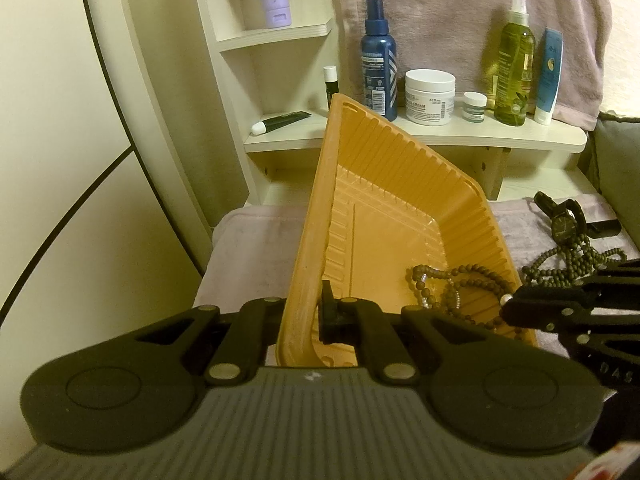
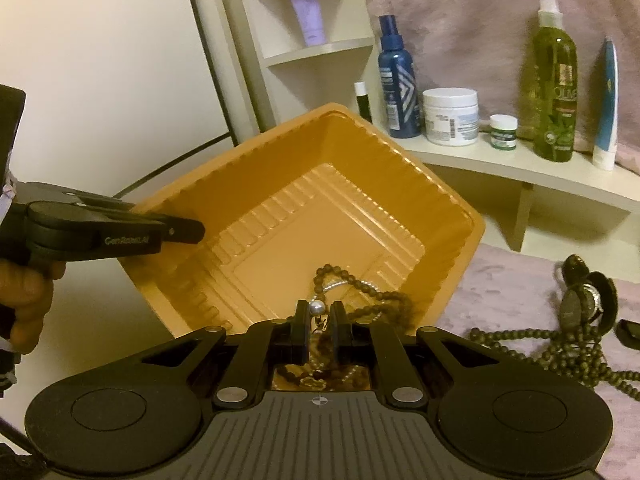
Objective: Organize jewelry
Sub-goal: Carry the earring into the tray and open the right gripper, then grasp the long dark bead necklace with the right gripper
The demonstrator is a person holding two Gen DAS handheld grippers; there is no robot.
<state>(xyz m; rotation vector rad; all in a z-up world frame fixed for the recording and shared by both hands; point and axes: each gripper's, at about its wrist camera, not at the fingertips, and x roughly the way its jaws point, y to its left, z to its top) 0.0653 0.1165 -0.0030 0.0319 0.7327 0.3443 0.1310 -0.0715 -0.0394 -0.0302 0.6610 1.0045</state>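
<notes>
From the left wrist view, the left tongs (image 1: pixel 308 312) were clamped on the near rim of the orange tray (image 1: pixel 404 184), one pad inside the wall and the other hidden behind it; the tray stood tilted, its left side raised high and its floor sloping down to the right; a tangle of brown bead strands (image 1: pixel 452 284) with a few clear beads lay in the tray's low corner; the right tongs (image 1: pixel 508 304) reached in from the right edge over that corner with a pearl-like bead at their tip; outside the tray, on the mauve cloth (image 1: pixel 256 256), a heap of olive beads (image 1: pixel 576 264) lay touching a dark wristwatch (image 1: pixel 564 226); behind, a cream shelf (image 1: pixel 440 136) carried a blue spray bottle (image 1: pixel 378 60), a white cream jar (image 1: pixel 430 96) and a green spray bottle (image 1: pixel 516 64).

From the right wrist view, the right tongs (image 2: pixel 320 316) stood only slightly parted, and a small pearl bead (image 2: pixel 318 307) sat between their tips, with a thin strand hanging below it; whether the pads actually pinched the bead I could not tell; the brown strands (image 2: pixel 360 292) lay in the tray (image 2: pixel 280 168) just beyond the tips; the left tongs (image 2: pixel 188 232) gripped the tray's left rim, a hand (image 2: pixel 28 292) behind them; the olive beads (image 2: pixel 560 352) and the watch (image 2: pixel 580 300) lay on the cloth to the right, apart from the tray.
</notes>
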